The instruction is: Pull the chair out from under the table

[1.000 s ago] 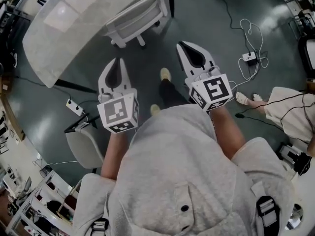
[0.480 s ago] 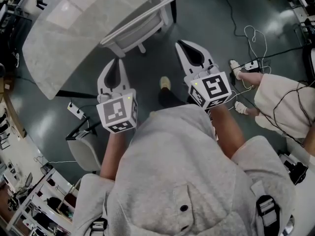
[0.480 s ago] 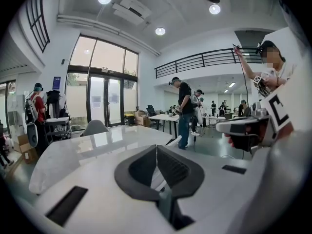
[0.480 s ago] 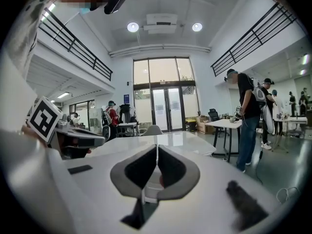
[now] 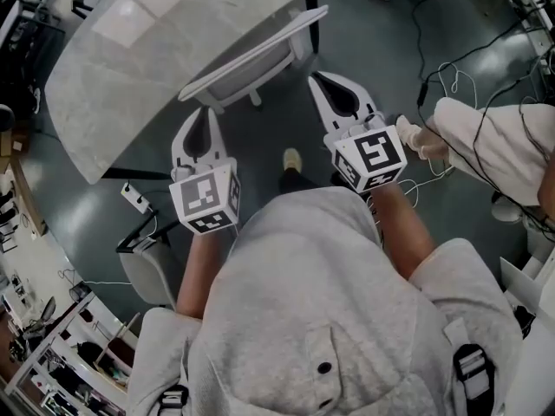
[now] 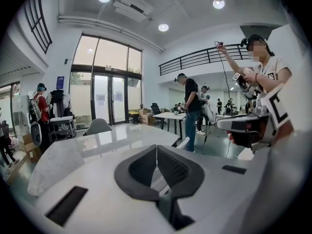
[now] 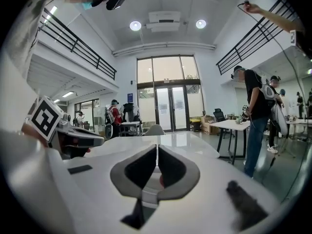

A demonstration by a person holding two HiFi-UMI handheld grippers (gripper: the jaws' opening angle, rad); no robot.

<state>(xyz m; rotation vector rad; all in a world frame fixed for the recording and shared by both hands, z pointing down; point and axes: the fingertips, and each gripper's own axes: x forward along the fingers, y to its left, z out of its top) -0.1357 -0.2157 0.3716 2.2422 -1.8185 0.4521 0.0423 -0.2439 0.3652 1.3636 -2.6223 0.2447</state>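
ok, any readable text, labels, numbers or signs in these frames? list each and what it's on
No legible words or numbers in any view.
On the left gripper, marker cube: black-and-white square pattern only, no letters.
On the right gripper, marker cube: pattern only, no letters.
Blue sign beside the glass doors: too small to read.

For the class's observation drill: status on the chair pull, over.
Left gripper and right gripper shut, empty. Chair tucked under table, not yet gripped. Bystander close on the right, clear of the chair.
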